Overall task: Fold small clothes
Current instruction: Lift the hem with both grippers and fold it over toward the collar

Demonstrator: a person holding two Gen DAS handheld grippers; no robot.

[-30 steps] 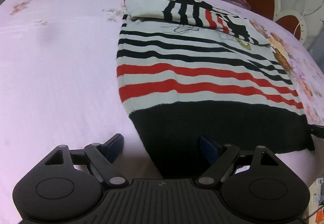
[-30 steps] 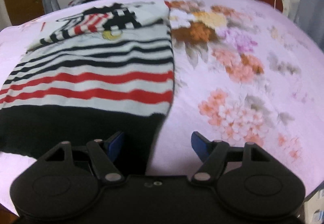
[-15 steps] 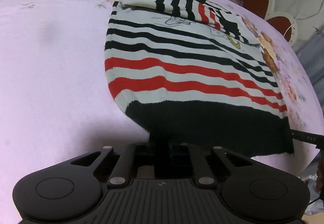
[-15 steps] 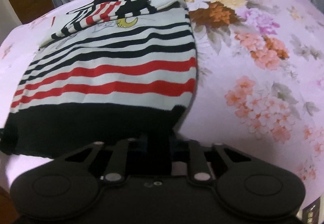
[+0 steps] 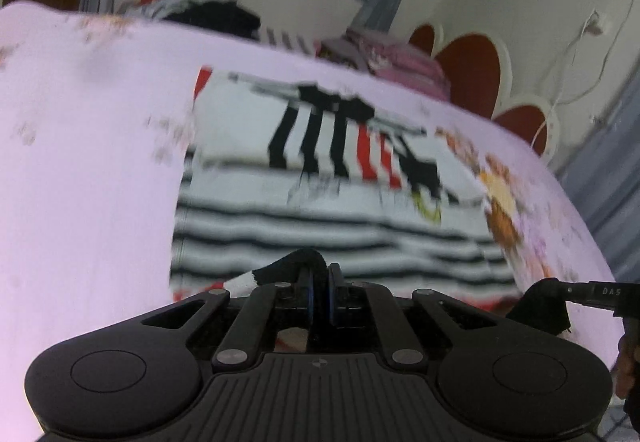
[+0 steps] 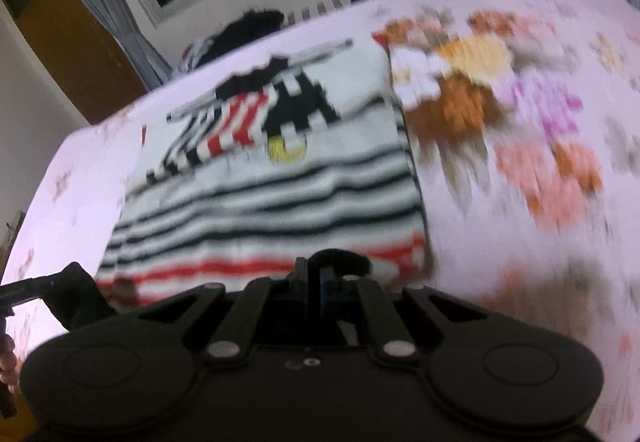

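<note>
A striped sweater (image 5: 320,214) in white, black and red with a black hem lies on the pink bed; its sleeves are folded across the top. My left gripper (image 5: 319,282) is shut on the hem's left corner, which bunches up black above the pads. In the right wrist view the same sweater (image 6: 272,198) spreads ahead, and my right gripper (image 6: 320,274) is shut on the hem's right corner, a black fold sticking up between the fingers. Both hem corners are lifted off the bed. The right gripper's tip shows at the right edge of the left wrist view, gripping black cloth (image 5: 544,306). Both views are motion-blurred.
The pink bedsheet (image 5: 88,178) has a flower print (image 6: 520,130) to the sweater's right. Dark clothes (image 5: 216,16) and a pink folded pile (image 5: 400,60) lie at the bed's far side. A headboard (image 5: 472,70), a window and curtains stand behind.
Both grippers went from open over the hem to shut on its corners, then rose and moved forward, lifting the black hem off the bed over the red stripes.
</note>
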